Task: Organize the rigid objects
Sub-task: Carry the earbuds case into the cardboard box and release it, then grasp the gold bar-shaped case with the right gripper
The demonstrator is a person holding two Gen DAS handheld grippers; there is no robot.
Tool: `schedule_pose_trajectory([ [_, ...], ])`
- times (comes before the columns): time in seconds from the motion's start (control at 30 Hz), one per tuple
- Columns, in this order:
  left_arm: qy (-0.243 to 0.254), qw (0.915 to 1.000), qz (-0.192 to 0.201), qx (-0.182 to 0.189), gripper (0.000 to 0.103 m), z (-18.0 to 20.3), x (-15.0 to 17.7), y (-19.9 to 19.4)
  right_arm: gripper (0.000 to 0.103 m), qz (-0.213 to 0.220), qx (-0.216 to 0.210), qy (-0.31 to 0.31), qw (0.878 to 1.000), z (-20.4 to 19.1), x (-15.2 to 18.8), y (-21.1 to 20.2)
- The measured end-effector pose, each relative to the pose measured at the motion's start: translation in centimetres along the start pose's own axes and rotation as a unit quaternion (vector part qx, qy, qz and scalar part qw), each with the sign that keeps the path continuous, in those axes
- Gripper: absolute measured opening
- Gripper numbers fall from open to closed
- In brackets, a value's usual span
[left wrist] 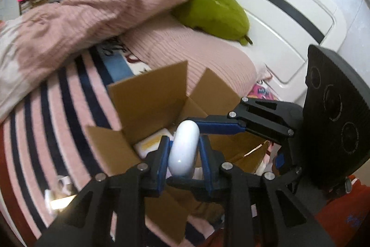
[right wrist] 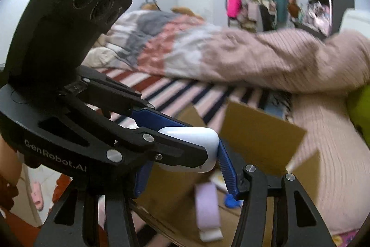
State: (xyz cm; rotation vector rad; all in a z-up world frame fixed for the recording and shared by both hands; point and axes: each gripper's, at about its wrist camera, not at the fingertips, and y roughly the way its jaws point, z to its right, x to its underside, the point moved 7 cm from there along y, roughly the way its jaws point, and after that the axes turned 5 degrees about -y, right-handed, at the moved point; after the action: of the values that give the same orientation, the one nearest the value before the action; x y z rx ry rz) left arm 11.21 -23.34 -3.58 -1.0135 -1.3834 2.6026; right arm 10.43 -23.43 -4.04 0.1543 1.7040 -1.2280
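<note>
1. White case [left wrist: 183, 149] clamped in left hand-held gripper [left wrist: 183, 154], above open box [left wrist: 148, 94] on bed.
2. Right hand-held gripper [right wrist: 222, 179]: half open, empty.
3. Box already holds some items; case not yet dropped.

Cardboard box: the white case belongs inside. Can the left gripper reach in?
Likely yes: the cardboard box has its flaps open, and the left gripper, shut on the white case, hangs over the opening.
</note>
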Motion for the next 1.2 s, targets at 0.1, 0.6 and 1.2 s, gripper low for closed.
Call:
schedule_pose_trajectory([
  [0.1, -0.002, 0.9998, -0.019, 0.008, 0.023, 0.3, -0.3, 1.6, 0.049, -0.032, 0.001, 0.009, 0.999, 1.5, 1.4, 0.1],
  [0.6, -0.022, 0.9985, 0.032, -0.039, 0.06, -1.8, -0.1, -3.0, 0.062, -0.077, 0.009, 0.045, 0.996, 3.0, 2.6, 0.3],
  [1.2, -0.153, 0.9547, 0.132, -0.218, 0.069, -18.0, 12.3, -15.9, 0.063, -0.088, -0.147, -0.036, 0.984, -14.1, -1.8, 10.3],
])
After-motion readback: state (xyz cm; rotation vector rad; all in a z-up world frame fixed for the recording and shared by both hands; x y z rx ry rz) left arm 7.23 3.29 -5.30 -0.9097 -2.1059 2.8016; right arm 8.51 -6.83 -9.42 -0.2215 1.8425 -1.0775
